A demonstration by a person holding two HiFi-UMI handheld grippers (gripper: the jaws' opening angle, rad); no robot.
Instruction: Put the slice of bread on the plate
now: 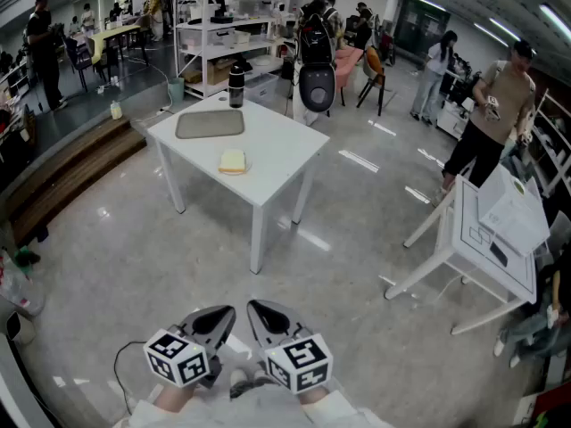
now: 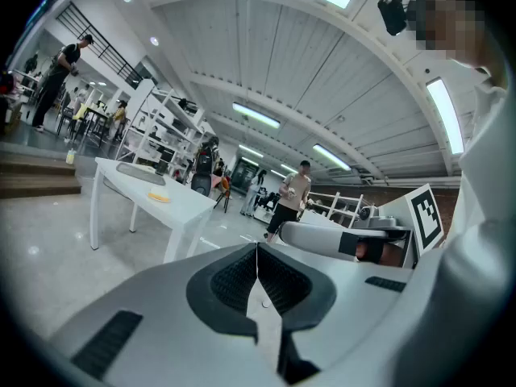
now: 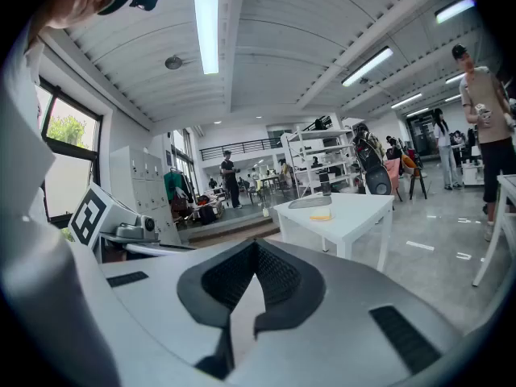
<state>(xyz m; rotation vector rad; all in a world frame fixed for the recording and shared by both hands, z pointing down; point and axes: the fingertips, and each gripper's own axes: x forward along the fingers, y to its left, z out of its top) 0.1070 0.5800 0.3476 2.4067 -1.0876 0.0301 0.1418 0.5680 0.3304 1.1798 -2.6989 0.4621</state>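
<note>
A pale yellow slice of bread [image 1: 232,160] lies near the middle of a white table [image 1: 277,172], far ahead of me. It seems to rest on a small white plate [image 1: 246,164], though the plate's outline is faint. My left gripper [image 1: 219,321] and right gripper [image 1: 268,317] are held side by side close to my body, over the floor and well short of the table. Both are shut with nothing between the jaws. In the left gripper view the bread [image 2: 159,197] is a small spot on the table; the right gripper view shows the bread [image 3: 321,214] likewise.
A grey tray [image 1: 210,124] and a black bottle [image 1: 235,86] stand at the table's far side. A second white table [image 1: 486,239] with papers stands to the right. A person [image 1: 495,105] stands beyond it; several others and shelving [image 1: 223,25] fill the back.
</note>
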